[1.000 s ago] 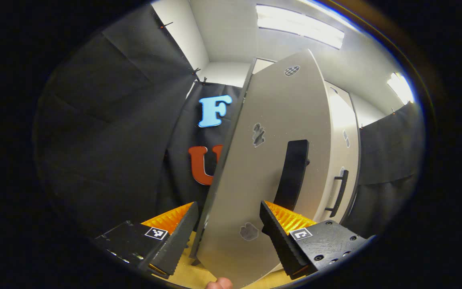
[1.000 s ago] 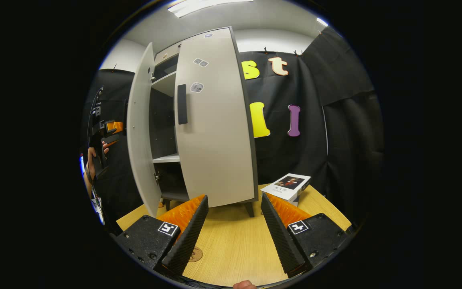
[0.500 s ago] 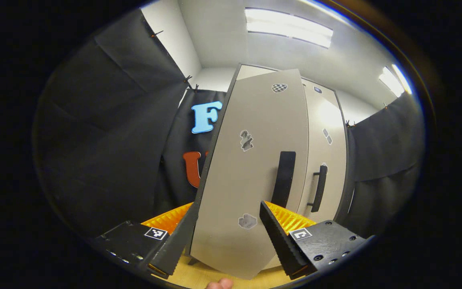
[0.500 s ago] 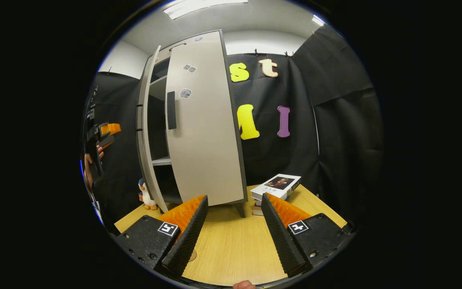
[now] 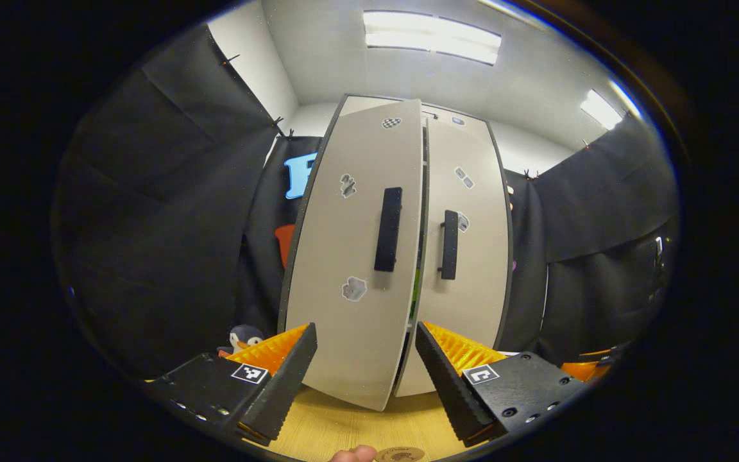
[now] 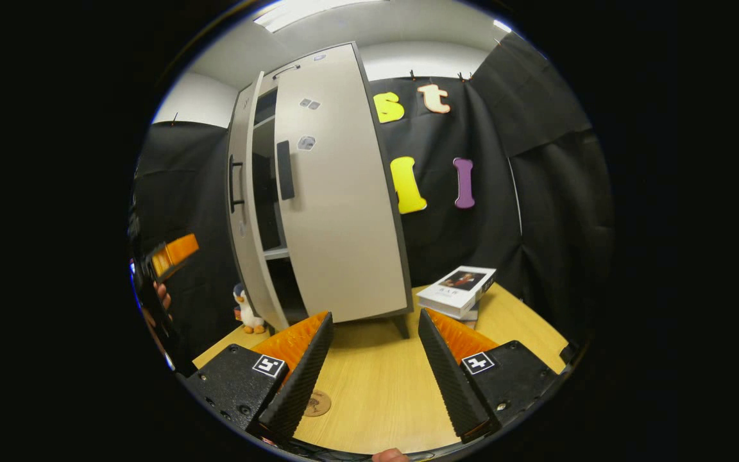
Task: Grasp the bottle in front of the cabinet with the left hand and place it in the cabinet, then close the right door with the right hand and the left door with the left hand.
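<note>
- The cabinet point(image 5: 401, 256) stands on the wooden table point(image 6: 376, 385). In the left gripper view its two pale doors face the camera.
- The right door point(image 5: 469, 256) lies flush with the cabinet front. The left door point(image 5: 356, 256) stands slightly ajar, with a dark gap between the two and its lower edge nearer the camera.
- In the right gripper view the same gap shows a dark interior and a shelf point(image 6: 276, 252).
- The bottle cannot be made out; a thin green sliver shows in the gap in the left gripper view, too little to name.
- Each door carries a black vertical handle point(image 5: 388, 229) and small grey stickers, their print too small to read.
- The left gripper point(image 5: 365, 378) hangs before the left door, apart from it, jaws wide and holding nothing.
- The right gripper point(image 6: 369, 372) hovers over the table, jaws wide and empty.
- White books point(image 6: 459, 290) lie stacked near the cabinet's right side; their cover text is unreadable.
- A small penguin toy point(image 6: 246, 311) stands beside the cabinet's left foot.
- A round coaster point(image 6: 317, 404) lies on the table beside the right gripper.
</note>
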`<state>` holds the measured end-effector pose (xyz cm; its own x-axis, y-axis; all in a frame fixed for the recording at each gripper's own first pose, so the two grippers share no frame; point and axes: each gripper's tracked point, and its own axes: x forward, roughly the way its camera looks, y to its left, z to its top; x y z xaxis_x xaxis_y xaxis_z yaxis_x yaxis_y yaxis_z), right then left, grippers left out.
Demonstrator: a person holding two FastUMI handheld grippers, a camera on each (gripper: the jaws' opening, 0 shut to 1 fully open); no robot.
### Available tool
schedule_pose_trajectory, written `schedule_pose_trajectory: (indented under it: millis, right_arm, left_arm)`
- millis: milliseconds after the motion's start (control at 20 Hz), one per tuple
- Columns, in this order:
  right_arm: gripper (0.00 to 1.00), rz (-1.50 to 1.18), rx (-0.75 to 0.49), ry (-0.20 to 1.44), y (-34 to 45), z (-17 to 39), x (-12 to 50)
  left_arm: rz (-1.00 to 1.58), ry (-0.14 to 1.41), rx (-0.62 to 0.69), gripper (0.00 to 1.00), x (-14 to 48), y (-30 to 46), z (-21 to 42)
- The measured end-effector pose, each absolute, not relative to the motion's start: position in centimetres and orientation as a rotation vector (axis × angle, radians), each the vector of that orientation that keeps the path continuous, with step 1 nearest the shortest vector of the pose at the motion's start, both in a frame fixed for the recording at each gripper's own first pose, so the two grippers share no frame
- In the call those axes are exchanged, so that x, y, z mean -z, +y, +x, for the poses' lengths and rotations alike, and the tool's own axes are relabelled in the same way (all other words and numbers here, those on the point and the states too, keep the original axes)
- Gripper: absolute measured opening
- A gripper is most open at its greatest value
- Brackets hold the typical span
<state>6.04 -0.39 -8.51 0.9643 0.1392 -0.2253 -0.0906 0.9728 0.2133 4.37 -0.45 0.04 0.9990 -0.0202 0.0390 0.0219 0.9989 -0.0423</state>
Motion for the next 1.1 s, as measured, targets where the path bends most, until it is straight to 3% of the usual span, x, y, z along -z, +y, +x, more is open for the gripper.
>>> schedule_pose_trajectory:
  millis: [100,150,200,300,350,400,450,650,700,750,800,950,1000,1050,1100]
  right_arm:
    - [0.83,0.206,-0.121,0.254,-0.2,5.9,8.7]
    - [0.83,0.205,-0.122,0.254,0.0,5.9,8.7]
    - [0.83,0.201,-0.127,0.256,0.2,6.1,8.6]
    - [0.83,0.192,-0.139,0.258,0.6,6.3,8.4]
    - [0.83,0.191,-0.146,0.253,0.8,6.4,8.1]
    - [0.83,0.191,-0.151,0.244,1.0,6.4,7.6]
    - [0.83,0.19,-0.156,0.236,1.2,6.3,7.3]
    - [0.83,0.163,-0.174,0.227,1.9,6.1,6.9]
    - [0.83,0.158,-0.176,0.226,2.0,6.0,6.9]
    - [0.83,0.155,-0.176,0.226,2.1,5.9,6.9]
    - [0.83,0.152,-0.175,0.225,2.0,5.8,6.9]
    - [0.83,0.148,-0.161,0.22,1.6,5.8,6.7]
    - [0.83,0.15,-0.155,0.215,1.4,5.9,6.5]
    - [0.83,0.154,-0.149,0.209,1.2,5.9,6.3]
    - [0.83,0.16,-0.146,0.201,1.1,6.1,6.0]
  left_arm:
    - [-0.002,-0.016,0.016,0.94,1.2,-1.2,3.4]
    - [0.008,-0.01,0.023,0.99,1.6,-1.6,3.0]
    - [0.005,-0.006,0.032,0.94,1.9,-2.1,2.8]
    - [-0.015,0.007,0.048,0.99,1.9,-2.8,2.4]
    - [-0.024,0.011,0.054,0.95,2.1,-3.0,2.3]
    - [-0.026,0.008,0.053,0.99,1.9,-2.8,2.3]
    - [-0.025,-0.001,0.044,0.94,1.7,-2.5,2.2]
    - [-0.029,-0.001,0.042,0.99,1.7,-2.2,2.2]
    - [-0.032,0.002,0.041,0.94,1.8,-2.2,2.2]
    - [-0.034,0.002,0.041,0.99,1.9,-2.1,2.2]
    - [-0.037,0.0,0.04,0.94,1.8,-2.2,2.3]
    - [-0.044,0.002,0.059,0.94,2.0,-2.6,2.6]
    - [-0.043,0.001,0.063,0.99,1.9,-2.7,2.7]
    - [-0.043,0.002,0.067,0.94,1.8,-2.9,3.0]
    - [-0.044,0.001,0.073,0.99,1.7,-3.0,3.1]
